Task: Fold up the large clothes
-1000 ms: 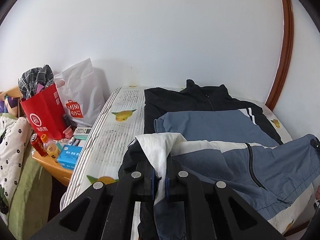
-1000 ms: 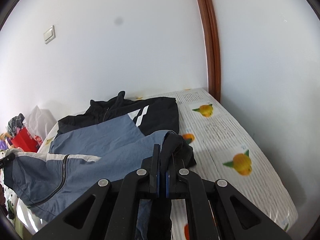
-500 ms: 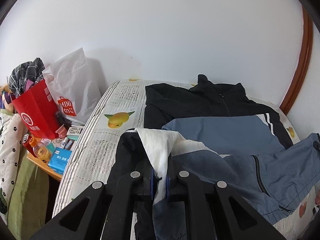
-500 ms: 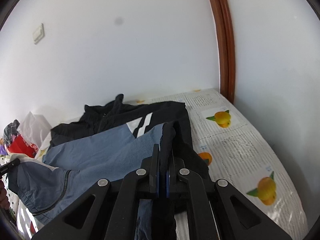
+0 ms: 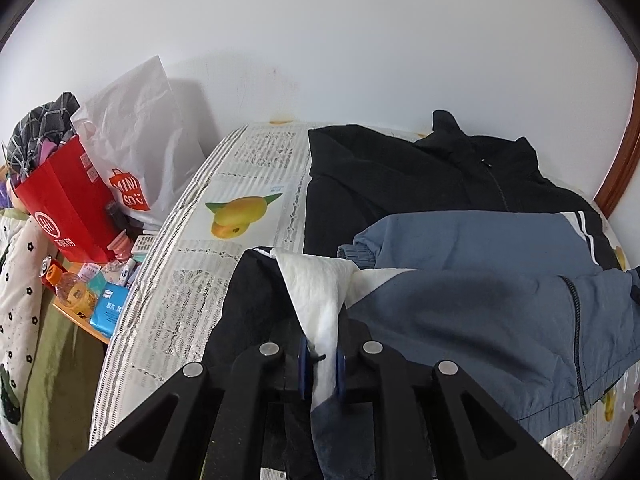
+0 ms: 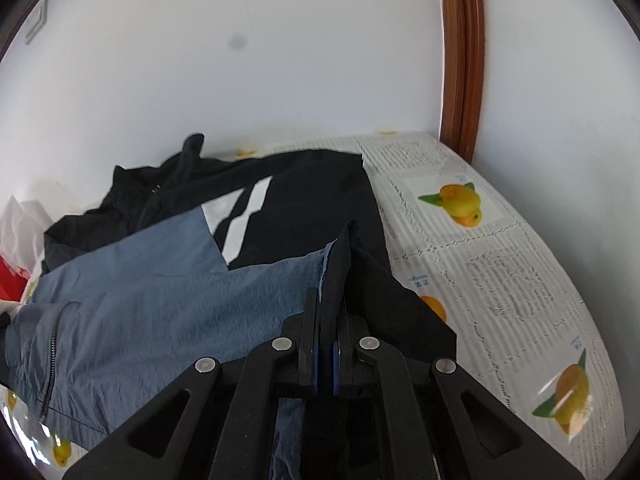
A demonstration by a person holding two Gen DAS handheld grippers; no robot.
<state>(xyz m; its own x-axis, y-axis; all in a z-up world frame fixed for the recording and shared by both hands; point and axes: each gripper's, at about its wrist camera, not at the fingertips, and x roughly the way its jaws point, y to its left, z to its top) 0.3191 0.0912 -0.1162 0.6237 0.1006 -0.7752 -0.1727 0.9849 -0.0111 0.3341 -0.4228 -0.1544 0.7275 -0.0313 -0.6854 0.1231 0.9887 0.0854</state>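
A black and grey-blue zip jacket (image 5: 460, 240) lies spread on the bed, collar toward the wall; it also shows in the right wrist view (image 6: 168, 280). Its lower part is lifted and folded up over the body. My left gripper (image 5: 320, 364) is shut on the jacket's left bottom corner, where the white lining (image 5: 320, 296) shows. My right gripper (image 6: 329, 344) is shut on the jacket's right bottom corner of black and blue cloth. Both hold the hem above the bed.
The bed sheet (image 5: 240, 184) is white with fruit prints and ends at the wall. A side table on the left holds a red bag (image 5: 64, 204), a white Miniso bag (image 5: 132, 148), bottles and boxes. A brown door frame (image 6: 460, 60) stands at the right corner.
Both grippers have carried the jacket's hem forward toward the collar. More of the lower half now lies over the upper half, and the wall is closer.
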